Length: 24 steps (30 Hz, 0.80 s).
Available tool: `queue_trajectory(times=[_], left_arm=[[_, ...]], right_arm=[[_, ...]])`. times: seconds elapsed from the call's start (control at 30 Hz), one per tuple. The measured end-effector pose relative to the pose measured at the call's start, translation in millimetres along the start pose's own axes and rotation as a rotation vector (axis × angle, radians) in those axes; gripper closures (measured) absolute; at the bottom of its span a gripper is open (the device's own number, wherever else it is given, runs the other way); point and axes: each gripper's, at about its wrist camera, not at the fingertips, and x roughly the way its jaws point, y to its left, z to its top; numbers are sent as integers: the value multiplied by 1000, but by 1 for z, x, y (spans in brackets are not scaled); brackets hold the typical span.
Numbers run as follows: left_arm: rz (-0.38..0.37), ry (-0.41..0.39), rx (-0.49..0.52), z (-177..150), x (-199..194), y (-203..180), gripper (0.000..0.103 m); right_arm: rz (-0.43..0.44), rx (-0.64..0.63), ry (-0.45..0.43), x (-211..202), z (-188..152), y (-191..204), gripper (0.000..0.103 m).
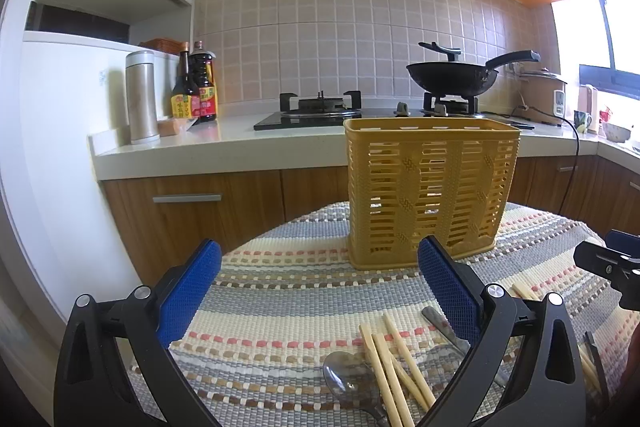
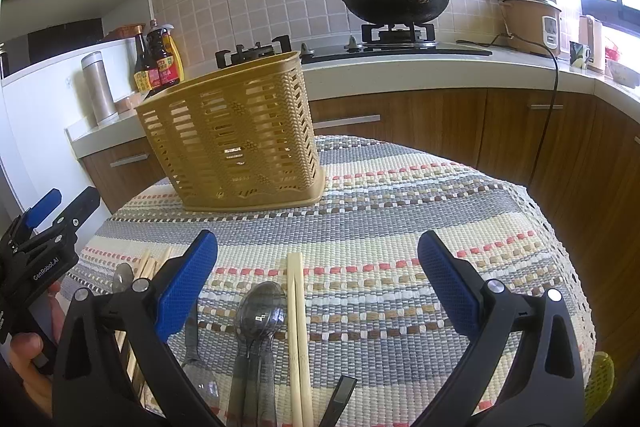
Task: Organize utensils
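One yellow basket point(image 2: 236, 135) (empty), two spoons point(image 2: 260, 311), one chopstick pair point(image 2: 297, 307), both grippers' jaws apart

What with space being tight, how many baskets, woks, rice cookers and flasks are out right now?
Yellow basket: 1
Black wok: 1
Rice cooker: 1
Steel flask: 1
Total: 4

White print "GenRobot.AI" on black body of left gripper point(image 2: 42, 211), right wrist view. Sauce bottles point(image 1: 196, 87) on counter: yellow-red labels, characters too small to read. Rice cooker point(image 2: 532, 23): panel marks illegible.
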Motion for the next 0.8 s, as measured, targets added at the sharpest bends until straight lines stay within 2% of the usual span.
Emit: queue_trajectory(times=[0.17, 0.3, 0.37, 0.43, 0.47, 0.5, 0.57, 0.67, 0.73, 0.8], left_arm=[[-24, 31, -42, 0, 6, 6, 7], [-96, 81, -99, 2, 13, 17, 8], [-126, 123, -130, 4, 18, 23, 10], [-179, 192, -183, 7, 24, 34, 19], [-202, 244, -209, 9, 28, 41, 20], [-223, 291, -225, 10, 32, 47, 24], [-256, 352, -245, 10, 35, 55, 30], [-305, 504, -255, 4, 44, 61, 35], [-364, 591, -263, -4, 47, 57, 48], [-424, 647, -254, -14, 46, 48, 50]], right_arm=[[-24, 17, -7, -3, 2, -4, 7], [-44, 33, 18, -4, 6, -9, 7], [-71, 11, 67, -5, 9, -8, 7], [-97, -28, 123, -5, 16, -5, 8], [-93, -43, 140, -5, 19, -5, 9], [-68, -32, 119, -7, 19, -7, 13], [-58, -68, 166, -8, 24, -6, 18], [-61, -97, 219, -7, 23, -6, 27], [-26, -78, 298, -2, 18, -10, 42], [10, -58, 394, 3, 14, -14, 49]])
